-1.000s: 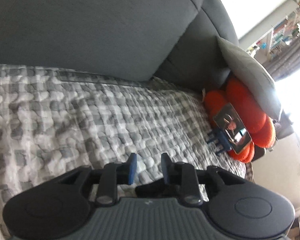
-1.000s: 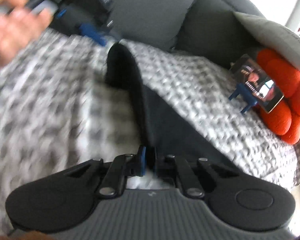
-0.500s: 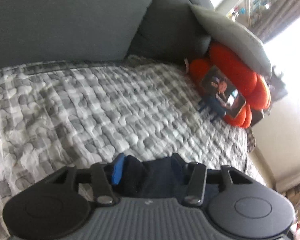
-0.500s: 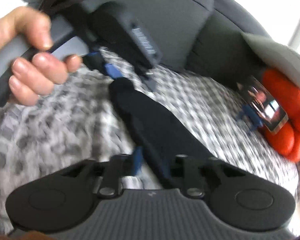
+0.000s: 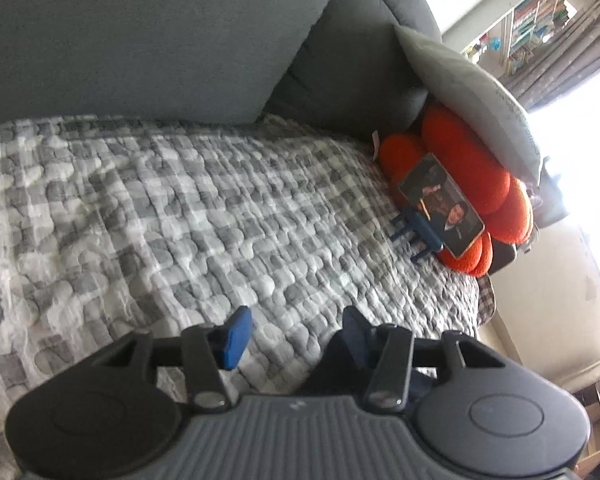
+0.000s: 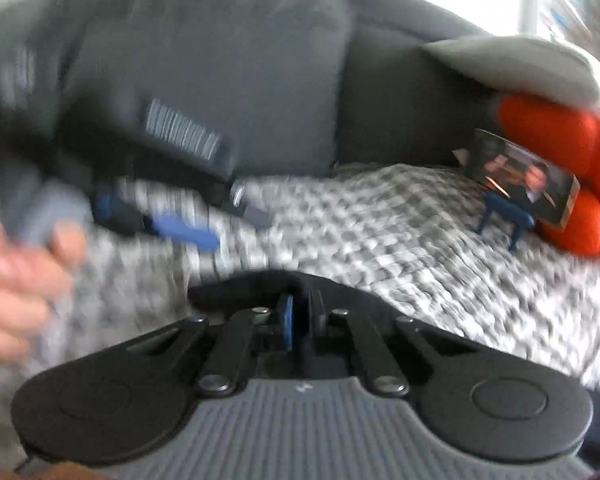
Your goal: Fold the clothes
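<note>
Since earlier, right gripper point(image 6: 300, 316) has pinched shut on dark navy cloth point(image 6: 340, 292) — lower centre; left gripper point(image 5: 295, 332) gapes wide, empty.

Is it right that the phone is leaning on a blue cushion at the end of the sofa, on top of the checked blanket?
Not quite: the cushion is orange, not blue. The left wrist view shows it clearly. The phone does lean against it at the end of the sofa, above the checked blanket. The blue part is only the small stand under the phone.

Grey-white checked blanket point(image 5: 187, 216); orange cushion point(image 5: 460, 160); grey sofa point(image 5: 147, 40).
</note>
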A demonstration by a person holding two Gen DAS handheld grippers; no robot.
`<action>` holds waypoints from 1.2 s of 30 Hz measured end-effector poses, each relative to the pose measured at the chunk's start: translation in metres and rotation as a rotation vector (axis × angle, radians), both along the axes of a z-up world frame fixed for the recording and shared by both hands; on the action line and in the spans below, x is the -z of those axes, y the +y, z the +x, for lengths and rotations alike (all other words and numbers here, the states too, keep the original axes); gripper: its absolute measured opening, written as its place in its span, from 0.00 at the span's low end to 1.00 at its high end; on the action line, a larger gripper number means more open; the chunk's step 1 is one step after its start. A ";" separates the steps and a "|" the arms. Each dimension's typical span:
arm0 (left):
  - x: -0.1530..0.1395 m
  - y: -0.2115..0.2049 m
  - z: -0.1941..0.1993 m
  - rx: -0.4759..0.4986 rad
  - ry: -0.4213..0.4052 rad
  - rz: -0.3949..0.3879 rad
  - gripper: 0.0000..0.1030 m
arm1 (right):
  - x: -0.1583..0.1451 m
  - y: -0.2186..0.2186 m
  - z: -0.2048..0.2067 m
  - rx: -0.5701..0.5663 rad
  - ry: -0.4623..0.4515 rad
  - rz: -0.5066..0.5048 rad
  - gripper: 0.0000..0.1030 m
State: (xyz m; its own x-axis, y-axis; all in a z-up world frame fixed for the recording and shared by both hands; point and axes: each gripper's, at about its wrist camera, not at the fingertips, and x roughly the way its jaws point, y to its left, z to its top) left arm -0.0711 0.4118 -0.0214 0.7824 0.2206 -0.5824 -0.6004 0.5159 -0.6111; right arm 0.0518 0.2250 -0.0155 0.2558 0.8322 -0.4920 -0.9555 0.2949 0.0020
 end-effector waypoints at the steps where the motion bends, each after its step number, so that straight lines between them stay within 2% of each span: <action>1: 0.002 -0.002 0.002 0.015 0.004 -0.009 0.49 | -0.004 -0.009 0.003 0.013 0.030 0.017 0.06; 3: 0.003 -0.007 0.007 0.044 0.015 -0.001 0.50 | -0.002 -0.014 0.004 0.028 0.014 -0.023 0.06; 7: 0.002 -0.024 0.020 0.102 0.068 0.097 0.51 | 0.016 -0.013 -0.003 0.014 -0.073 -0.189 0.06; 11: 0.005 -0.034 0.028 0.156 0.102 0.108 0.51 | 0.021 -0.025 -0.015 -0.003 -0.107 -0.231 0.06; 18: 0.002 -0.062 0.037 0.172 0.196 0.235 0.51 | 0.018 -0.050 -0.006 0.076 -0.081 -0.188 0.11; 22: 0.009 -0.078 0.045 0.225 0.227 0.242 0.50 | 0.008 -0.079 -0.009 0.100 -0.038 -0.150 0.12; 24: 0.009 -0.086 0.045 0.229 0.240 0.276 0.50 | 0.003 -0.094 -0.010 0.113 -0.030 -0.139 0.12; 30: 0.009 -0.098 0.042 0.224 0.266 0.317 0.50 | -0.007 -0.157 -0.009 0.193 0.008 -0.071 0.14; 34: 0.010 -0.108 0.045 0.220 0.292 0.359 0.49 | -0.007 -0.212 -0.009 0.291 0.033 -0.025 0.16; 36: 0.009 -0.112 0.046 0.216 0.305 0.379 0.32 | -0.006 -0.241 -0.011 0.344 0.045 -0.004 0.16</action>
